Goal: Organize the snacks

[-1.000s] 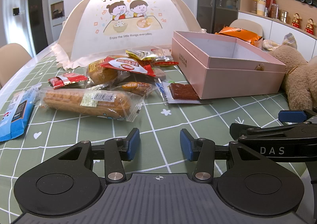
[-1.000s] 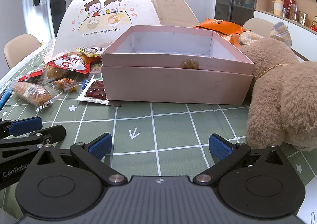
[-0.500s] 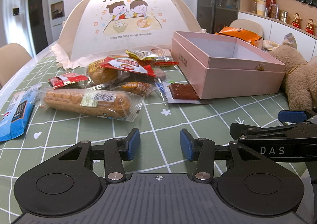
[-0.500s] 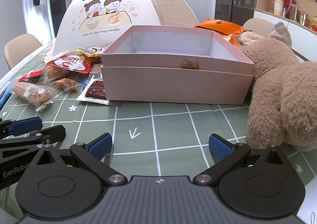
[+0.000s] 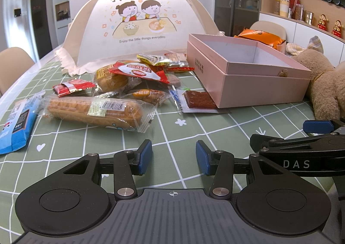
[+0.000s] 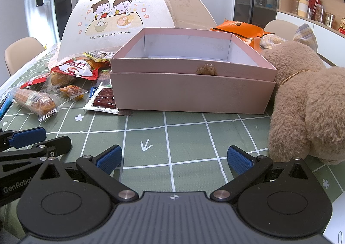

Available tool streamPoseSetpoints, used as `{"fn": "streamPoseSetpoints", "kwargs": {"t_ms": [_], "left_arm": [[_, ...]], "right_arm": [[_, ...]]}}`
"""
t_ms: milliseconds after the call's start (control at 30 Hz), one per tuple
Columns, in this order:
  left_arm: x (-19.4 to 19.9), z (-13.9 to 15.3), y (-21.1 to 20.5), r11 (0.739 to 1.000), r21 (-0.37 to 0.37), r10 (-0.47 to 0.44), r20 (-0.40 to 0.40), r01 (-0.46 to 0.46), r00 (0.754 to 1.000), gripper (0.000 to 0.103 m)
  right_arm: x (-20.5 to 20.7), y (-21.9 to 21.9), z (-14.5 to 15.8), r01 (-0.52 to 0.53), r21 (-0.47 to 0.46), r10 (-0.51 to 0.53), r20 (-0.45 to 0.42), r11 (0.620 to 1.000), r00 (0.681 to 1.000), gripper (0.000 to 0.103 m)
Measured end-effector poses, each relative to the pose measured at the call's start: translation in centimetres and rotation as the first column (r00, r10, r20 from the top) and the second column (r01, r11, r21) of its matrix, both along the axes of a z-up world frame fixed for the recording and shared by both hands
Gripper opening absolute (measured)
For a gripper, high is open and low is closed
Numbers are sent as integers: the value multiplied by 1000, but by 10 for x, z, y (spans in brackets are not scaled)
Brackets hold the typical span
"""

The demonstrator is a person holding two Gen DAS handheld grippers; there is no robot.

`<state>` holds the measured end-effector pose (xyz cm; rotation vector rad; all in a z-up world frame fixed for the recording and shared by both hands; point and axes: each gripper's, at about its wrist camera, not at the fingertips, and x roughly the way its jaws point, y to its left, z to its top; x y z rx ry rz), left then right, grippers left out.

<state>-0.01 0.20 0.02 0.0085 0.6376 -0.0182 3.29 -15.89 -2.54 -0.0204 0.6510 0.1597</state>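
A pile of wrapped snacks lies on the green checked tablecloth: a long bread roll in clear wrap (image 5: 94,111), a red-and-white packet (image 5: 138,73), a small red packet (image 5: 73,86), a dark red jerky sachet (image 5: 199,102) and a blue packet (image 5: 16,123). An open, empty pink box (image 5: 248,75) stands right of them; it also shows in the right wrist view (image 6: 192,84). My left gripper (image 5: 173,157) is open and empty, low over the cloth before the snacks. My right gripper (image 6: 174,158) is open wide and empty, in front of the box.
A mesh food cover (image 5: 142,26) with a cartoon print stands behind the snacks. A brown plush bear (image 6: 308,97) sits right of the box. An orange bag (image 6: 241,30) lies behind the box. Chairs stand at the table's left edge (image 5: 13,64).
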Motion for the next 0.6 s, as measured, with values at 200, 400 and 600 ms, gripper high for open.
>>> {"fn": "streamPoseSetpoints", "kwargs": {"t_ms": [200, 400, 600], "left_arm": [[0, 0, 0, 1000, 4, 0, 0, 0, 1000, 50], [0, 0, 1, 1000, 5, 0, 0, 0, 1000, 50], [-1, 1, 2, 1000, 8, 1, 0, -1, 1000, 50]], "right_arm": [[0, 0, 0, 0, 0, 0, 0, 1000, 1000, 103], [-1, 0, 0, 0, 0, 0, 0, 1000, 1000, 103], [-3, 0, -2, 0, 4, 0, 0, 1000, 1000, 103]]}}
